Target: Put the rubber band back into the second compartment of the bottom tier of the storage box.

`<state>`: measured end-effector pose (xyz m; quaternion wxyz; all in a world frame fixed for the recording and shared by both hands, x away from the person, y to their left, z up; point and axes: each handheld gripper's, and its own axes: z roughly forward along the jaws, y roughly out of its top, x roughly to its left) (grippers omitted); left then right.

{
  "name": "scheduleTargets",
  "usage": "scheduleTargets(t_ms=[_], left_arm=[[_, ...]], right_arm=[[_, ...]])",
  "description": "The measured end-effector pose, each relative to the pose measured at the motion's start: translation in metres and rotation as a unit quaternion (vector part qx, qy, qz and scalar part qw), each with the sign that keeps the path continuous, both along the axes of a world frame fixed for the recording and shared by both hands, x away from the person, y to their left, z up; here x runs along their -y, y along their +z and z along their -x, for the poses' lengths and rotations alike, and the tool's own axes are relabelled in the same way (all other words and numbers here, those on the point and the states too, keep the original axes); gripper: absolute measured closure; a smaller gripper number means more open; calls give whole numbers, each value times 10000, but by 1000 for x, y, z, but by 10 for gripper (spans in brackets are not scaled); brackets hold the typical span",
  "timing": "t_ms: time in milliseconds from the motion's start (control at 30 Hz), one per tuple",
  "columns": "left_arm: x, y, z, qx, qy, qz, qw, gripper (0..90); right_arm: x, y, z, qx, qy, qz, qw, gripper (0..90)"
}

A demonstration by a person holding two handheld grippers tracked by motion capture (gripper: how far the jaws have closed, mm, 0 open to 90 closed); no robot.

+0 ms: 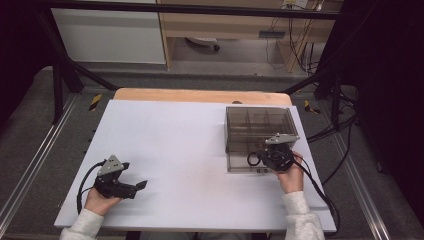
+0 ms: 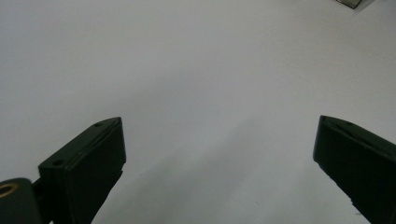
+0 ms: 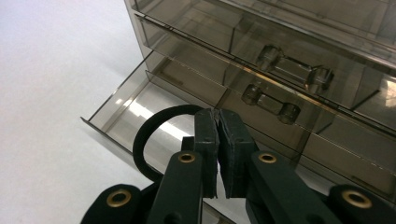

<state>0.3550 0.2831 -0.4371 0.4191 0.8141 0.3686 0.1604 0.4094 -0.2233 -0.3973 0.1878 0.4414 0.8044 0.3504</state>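
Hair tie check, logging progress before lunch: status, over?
Right tongs shut on black hair tie, above open bottom drawer of smoky drawer box. Left tongs open, over bare white table. Nothing in the way.

Lab recording station, black metal frame (image 1: 60, 65) around white table (image 1: 165, 145), loose cables (image 1: 280, 50), wooden shelving (image 1: 225, 25)

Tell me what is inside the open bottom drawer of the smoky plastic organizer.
The bottom drawer looks bare where its floor shows. The right gripper, shut on a black band, hangs over it and covers the near part. The organizer hides the back.
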Motion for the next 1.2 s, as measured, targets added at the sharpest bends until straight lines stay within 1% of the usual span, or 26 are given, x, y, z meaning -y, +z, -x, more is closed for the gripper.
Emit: scheduleTargets(t_ms=[333,467,533,733,867,1200], left_arm=[[0,0,0,-2,-1,-5,10000,24],[0,0,0,0,2,1,10000,24],[0,0,0,-1,-2,-5,10000,24],[0,0,0,-1,1,-2,10000,24],[0,0,0,2,0,1,10000,24],[0,0,0,0,-4,-3,10000,23]], right_arm=[[5,-5,-5,-17,-190,114,9998,867],[8,-8,-7,-8,-265,206,9994,868],[8,-9,-8,-44,-287,215,9993,868],[9,-12,-10,-30,-314,331,9990,868],[7,-14,-12,-39,-371,361,9987,868],[6,-19,-16,-70,-409,496,9979,868]])
